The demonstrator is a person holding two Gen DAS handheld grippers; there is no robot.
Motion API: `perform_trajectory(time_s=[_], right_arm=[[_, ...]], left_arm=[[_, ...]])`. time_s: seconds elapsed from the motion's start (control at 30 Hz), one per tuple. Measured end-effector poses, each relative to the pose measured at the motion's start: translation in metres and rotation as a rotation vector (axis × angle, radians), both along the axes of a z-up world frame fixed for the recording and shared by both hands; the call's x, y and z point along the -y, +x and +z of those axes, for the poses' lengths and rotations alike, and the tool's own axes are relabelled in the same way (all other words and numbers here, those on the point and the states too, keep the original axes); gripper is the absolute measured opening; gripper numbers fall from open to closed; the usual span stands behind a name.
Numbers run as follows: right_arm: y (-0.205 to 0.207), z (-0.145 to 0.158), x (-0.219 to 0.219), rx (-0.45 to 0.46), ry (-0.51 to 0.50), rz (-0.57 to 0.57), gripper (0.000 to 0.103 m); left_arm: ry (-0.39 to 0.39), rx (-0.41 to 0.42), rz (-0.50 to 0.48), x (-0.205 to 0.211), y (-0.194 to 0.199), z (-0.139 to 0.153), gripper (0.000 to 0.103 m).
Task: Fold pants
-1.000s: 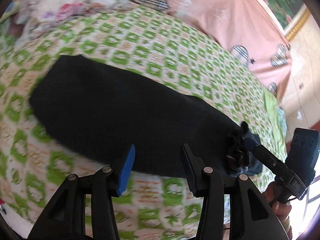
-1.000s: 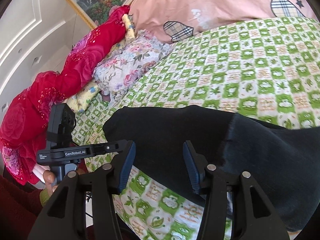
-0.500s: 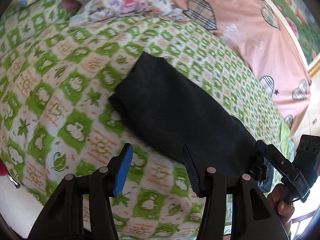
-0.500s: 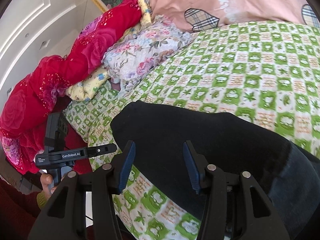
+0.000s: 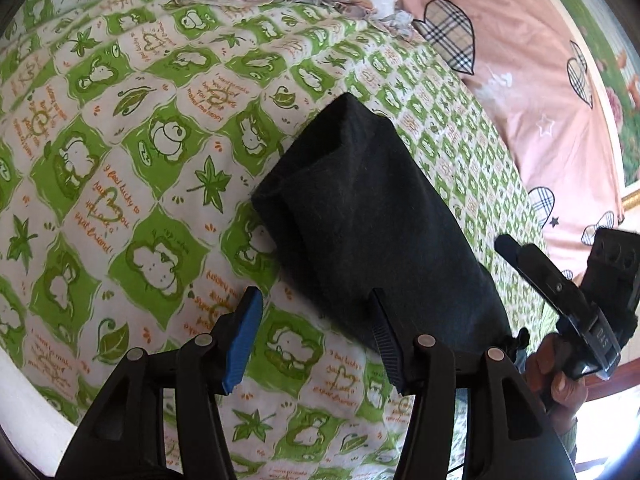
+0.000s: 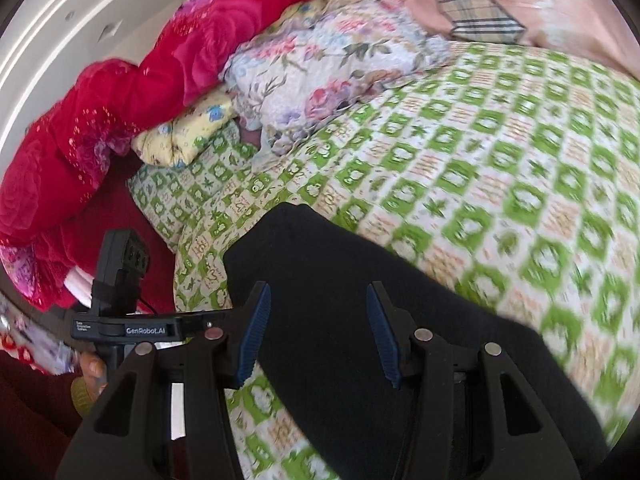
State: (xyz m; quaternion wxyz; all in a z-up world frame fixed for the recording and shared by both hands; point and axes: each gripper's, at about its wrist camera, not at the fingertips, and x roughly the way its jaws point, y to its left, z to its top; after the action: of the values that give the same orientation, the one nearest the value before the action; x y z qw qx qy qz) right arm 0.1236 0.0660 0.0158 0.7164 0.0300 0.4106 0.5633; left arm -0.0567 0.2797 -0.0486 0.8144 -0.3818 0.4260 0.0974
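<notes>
The dark pants (image 5: 372,216) lie as a long folded strip on the green-and-white patterned bedsheet (image 5: 132,168). My left gripper (image 5: 316,332) is open and empty, hovering above the sheet at the strip's near edge. The right gripper body (image 5: 568,292) shows at the far right in the left wrist view. In the right wrist view the pants (image 6: 360,280) fill the lower middle. My right gripper (image 6: 318,324) is open and empty just above them. The left gripper body (image 6: 120,320) shows at the lower left there.
A pink quilt with plaid hearts (image 5: 520,60) and a floral pillow (image 6: 320,72) lie at the head of the bed. Red blankets (image 6: 120,100) are piled to the left. The bed's edge (image 5: 24,392) runs along the lower left.
Both grippers have shifted toward the leg end of the pants. The left view now shows the narrow end closer and larger. Both grippers stay open.
</notes>
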Motion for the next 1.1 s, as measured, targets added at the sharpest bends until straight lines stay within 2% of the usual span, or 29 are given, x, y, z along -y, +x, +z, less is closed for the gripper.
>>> perform_trajectory(time_s=[0.33,0.5,0.67,0.7,0.8,0.93,1.1], right_arm=[[0.029,-0.008,-0.083,0.045,-0.115,0.178,0.051],[0.038,-0.015,-0.117,0.076,-0.172,0.287,0.051],[0.042,-0.027,-0.138,0.078,-0.233,0.381,0.051],[0.042,-0.028,-0.141,0.077,-0.237,0.39,0.051],[0.037,-0.028,-0.143,0.092,-0.225,0.43,0.038],[0.032,-0.022,-0.136,0.117,-0.2,0.419,0.027],[0.032,-0.007,-0.109,0.092,-0.098,0.374,0.022]], left_arm=[[0.0,-0.014,0.003,-0.007,0.016,-0.005,0.055],[-0.026,0.001,0.019,-0.012,0.018,-0.009,0.055],[-0.002,0.002,0.025,-0.01,0.023,-0.009,0.052],[0.007,0.001,0.025,-0.009,0.026,-0.008,0.046],[0.015,-0.004,0.021,-0.009,0.031,-0.009,0.031],[0.015,0.009,0.019,-0.01,0.033,-0.005,0.024],[0.048,0.055,-0.009,0.003,0.033,0.019,0.019]])
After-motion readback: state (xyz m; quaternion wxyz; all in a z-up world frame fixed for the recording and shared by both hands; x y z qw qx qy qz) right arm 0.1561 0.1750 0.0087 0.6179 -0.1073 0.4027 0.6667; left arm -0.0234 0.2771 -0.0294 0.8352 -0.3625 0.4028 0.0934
